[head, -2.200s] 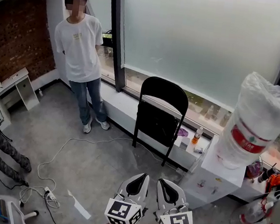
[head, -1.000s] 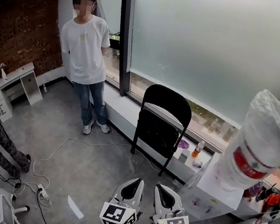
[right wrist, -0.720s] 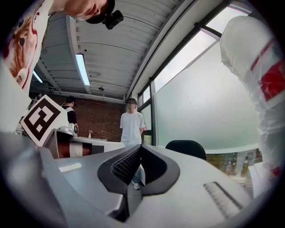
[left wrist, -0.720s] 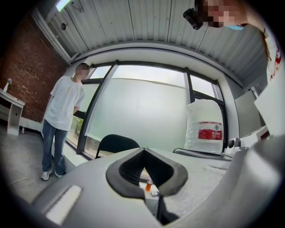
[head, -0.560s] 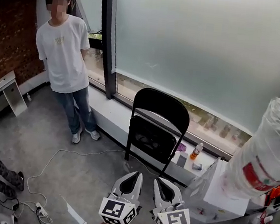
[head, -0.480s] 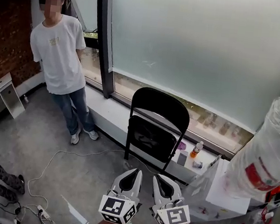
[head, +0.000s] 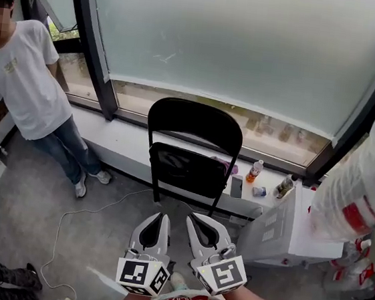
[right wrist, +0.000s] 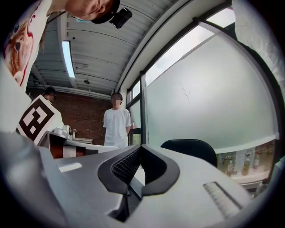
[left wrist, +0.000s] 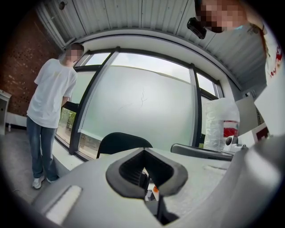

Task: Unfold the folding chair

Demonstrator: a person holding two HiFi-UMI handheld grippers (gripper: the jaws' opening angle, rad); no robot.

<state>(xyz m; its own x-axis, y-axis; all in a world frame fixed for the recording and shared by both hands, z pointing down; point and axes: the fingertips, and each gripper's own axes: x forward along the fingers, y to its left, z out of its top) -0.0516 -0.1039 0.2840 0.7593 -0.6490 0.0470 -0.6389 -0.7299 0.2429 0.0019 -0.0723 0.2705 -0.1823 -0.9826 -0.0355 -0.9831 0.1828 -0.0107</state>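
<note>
The folding chair point(head: 188, 169) stands folded against the window ledge point(head: 118, 138). The left gripper point(head: 159, 215) and right gripper point(head: 193, 216) hang near it without touching, both with jaws together and holding nothing.

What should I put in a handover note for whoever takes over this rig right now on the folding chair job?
Left gripper: shut, empty, short of the chair.
Right gripper: shut, empty, beside the left one.
Chair: black, folded, standing against the window ledge, straight ahead of both grippers.
Done: nothing yet; neither gripper touches the chair.
Left: reach it, open the jaws, take hold and probably swing the seat down. Mind the person standing off to the left.
</note>
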